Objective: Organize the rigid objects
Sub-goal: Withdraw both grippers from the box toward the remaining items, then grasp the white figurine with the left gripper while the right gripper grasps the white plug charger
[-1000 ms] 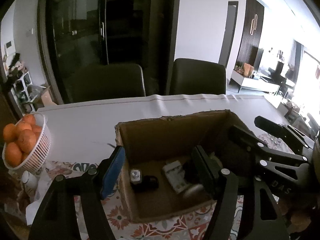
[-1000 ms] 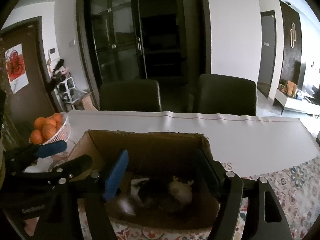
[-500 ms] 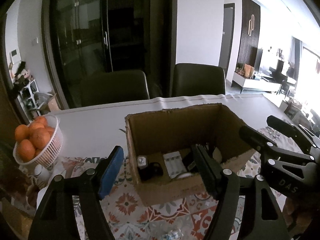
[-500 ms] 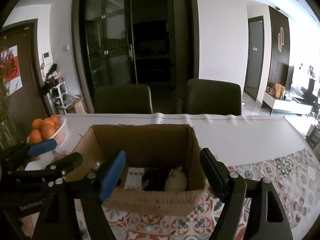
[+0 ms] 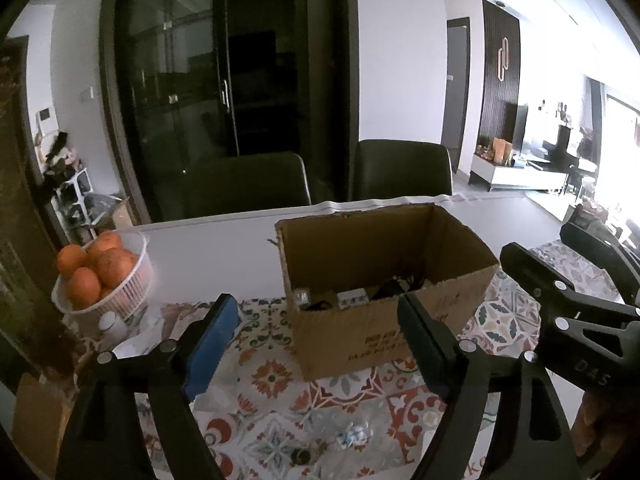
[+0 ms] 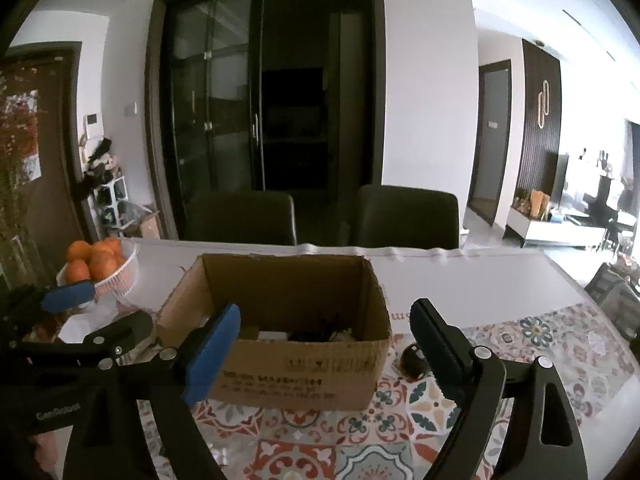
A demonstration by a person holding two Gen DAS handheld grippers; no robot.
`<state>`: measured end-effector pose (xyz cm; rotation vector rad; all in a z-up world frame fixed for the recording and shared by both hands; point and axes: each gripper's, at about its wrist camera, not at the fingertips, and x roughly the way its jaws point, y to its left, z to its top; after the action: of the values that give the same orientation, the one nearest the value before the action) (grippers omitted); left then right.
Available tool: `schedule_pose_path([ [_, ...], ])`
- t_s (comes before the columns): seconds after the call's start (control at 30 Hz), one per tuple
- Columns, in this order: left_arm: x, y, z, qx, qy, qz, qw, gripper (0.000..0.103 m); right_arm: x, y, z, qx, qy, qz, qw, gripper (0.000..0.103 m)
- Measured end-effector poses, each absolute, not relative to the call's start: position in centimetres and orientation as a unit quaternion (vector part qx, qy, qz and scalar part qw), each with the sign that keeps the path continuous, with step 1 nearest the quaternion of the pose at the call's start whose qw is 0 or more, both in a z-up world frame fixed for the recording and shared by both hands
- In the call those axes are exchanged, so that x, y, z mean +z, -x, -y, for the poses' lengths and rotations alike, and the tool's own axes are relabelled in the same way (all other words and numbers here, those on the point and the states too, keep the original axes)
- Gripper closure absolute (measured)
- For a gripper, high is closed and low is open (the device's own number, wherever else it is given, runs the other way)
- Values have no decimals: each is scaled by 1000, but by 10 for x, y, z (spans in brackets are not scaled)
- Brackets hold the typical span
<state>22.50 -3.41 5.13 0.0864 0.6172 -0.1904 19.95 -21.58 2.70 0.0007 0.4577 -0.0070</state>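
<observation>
An open cardboard box [image 5: 384, 328] stands on the patterned tablecloth, also in the right wrist view [image 6: 304, 372]. Small rigid items lie inside it, among them a white pack [image 5: 352, 297] and dark objects [image 6: 312, 335]. My left gripper [image 5: 320, 344] is open and empty, held back from the box's near wall. My right gripper [image 6: 324, 348] is open and empty, also in front of the box. A small dark object [image 6: 414, 360] lies on the cloth just right of the box. Each gripper shows at the edge of the other's view.
A white basket of oranges [image 5: 100, 276] stands at the left, with a small white bottle [image 5: 112, 324] beside it. Small bits lie on the cloth near me [image 5: 352, 438]. Two dark chairs [image 6: 408, 216] stand behind the table. The white table top [image 6: 460, 280] stretches right of the box.
Both grippers have pulled back and up from over the box toward me. The box interior is now seen from lower and farther. Both stayed open.
</observation>
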Motion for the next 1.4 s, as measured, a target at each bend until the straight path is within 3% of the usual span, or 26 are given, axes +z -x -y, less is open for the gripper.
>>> schedule_pose_path([
  [0.3, 37, -194, 20, -81, -19, -311, 947, 17, 20, -170, 208, 3, -5, -217, 976, 9],
  [0.87, -3, -153, 17, -81, -9, -333, 940, 14, -25, -114, 206, -33, -26, -237, 971, 9],
  [1.4, -46, -145, 4, -83, -12, -363, 928, 14, -83, -91, 195, -80, -68, -313, 944, 9],
])
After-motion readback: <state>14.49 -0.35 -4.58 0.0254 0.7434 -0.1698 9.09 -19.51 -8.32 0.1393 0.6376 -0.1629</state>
